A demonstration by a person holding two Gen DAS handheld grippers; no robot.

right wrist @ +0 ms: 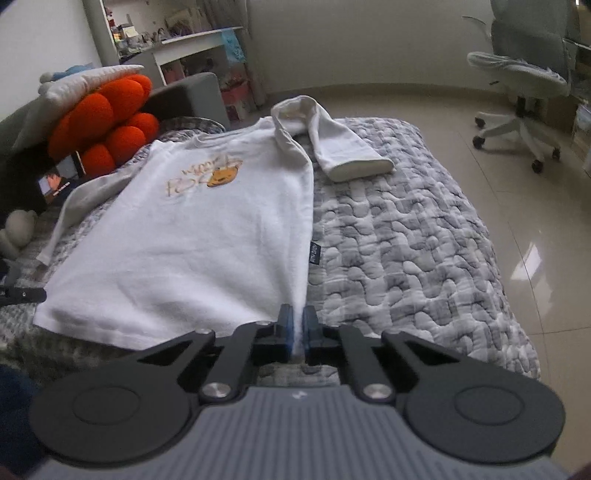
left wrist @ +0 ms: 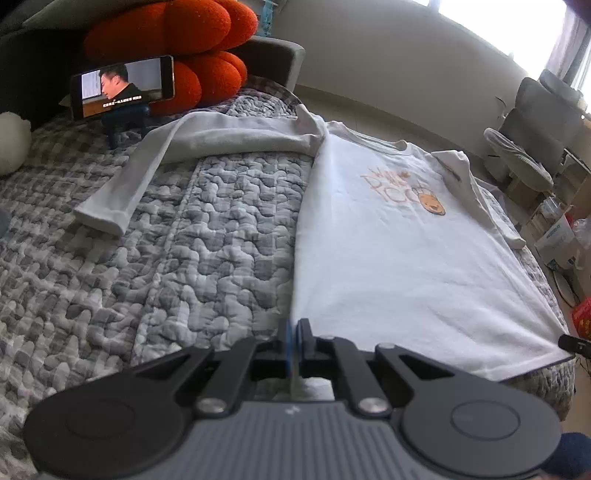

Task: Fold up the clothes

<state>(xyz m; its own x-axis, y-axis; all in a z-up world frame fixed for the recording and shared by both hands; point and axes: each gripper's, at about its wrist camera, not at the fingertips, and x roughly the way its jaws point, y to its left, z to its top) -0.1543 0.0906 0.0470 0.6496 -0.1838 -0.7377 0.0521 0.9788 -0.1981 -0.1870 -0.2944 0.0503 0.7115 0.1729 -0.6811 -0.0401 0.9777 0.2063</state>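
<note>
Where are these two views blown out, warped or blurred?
Left wrist view: the window at top right is blown out to white, and the wall bows from fisheye distortion. Right wrist view: glare patches sit on the floor, and the shelves at the back look soft. In both, the shirt is evenly lit and its print readable.

Shirt [left wrist: 406, 258] flat on quilt [left wrist: 166, 258]

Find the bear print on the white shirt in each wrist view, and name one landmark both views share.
Left wrist view: bear print right of centre, upper half, on the white shirt.
Right wrist view: bear print left of centre, upper half.
Shared landmark: orange cushion, upper left in both.
</note>
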